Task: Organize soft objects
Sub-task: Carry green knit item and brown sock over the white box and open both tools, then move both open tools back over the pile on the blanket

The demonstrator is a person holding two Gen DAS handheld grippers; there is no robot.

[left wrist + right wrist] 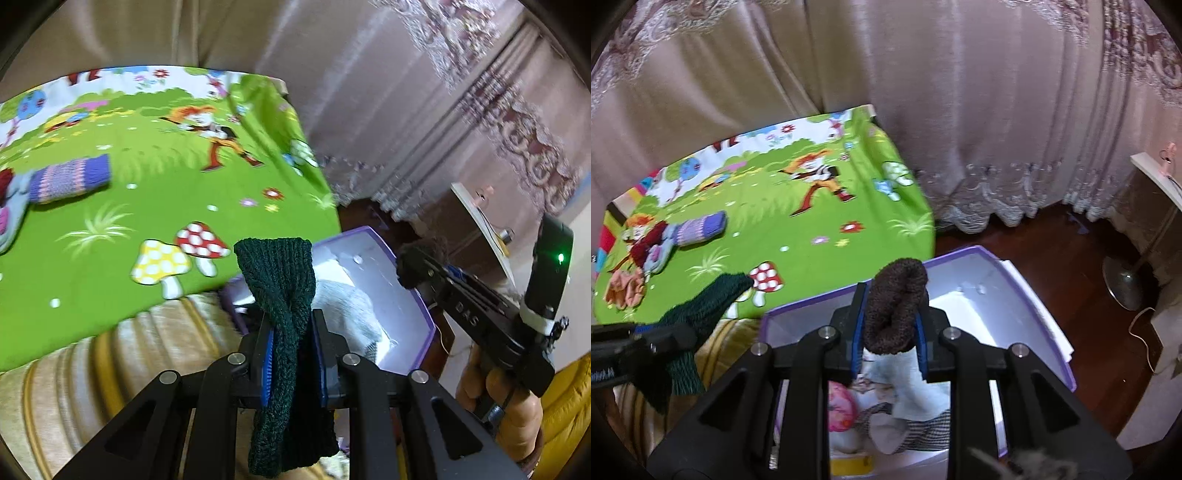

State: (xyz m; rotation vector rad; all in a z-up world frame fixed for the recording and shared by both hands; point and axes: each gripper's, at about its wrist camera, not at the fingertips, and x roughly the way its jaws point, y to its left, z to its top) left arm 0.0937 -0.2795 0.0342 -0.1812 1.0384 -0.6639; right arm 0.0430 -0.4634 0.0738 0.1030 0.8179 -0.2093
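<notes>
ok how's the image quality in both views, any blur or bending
Left wrist view: the green play mat is smeared by motion blur, the dark green sock in the left gripper sharper. Right wrist view: the curtain bows with fisheye distortion, and the box interior is glary.

The green sock's lower end runs off the frame. In the box, folded cloths lie half hidden behind the right tool.

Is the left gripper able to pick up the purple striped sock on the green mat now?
Probably not yet. The left gripper is shut on a dark green sock, so its fingers are full. The purple striped sock lies uncovered on the green mat.
</notes>
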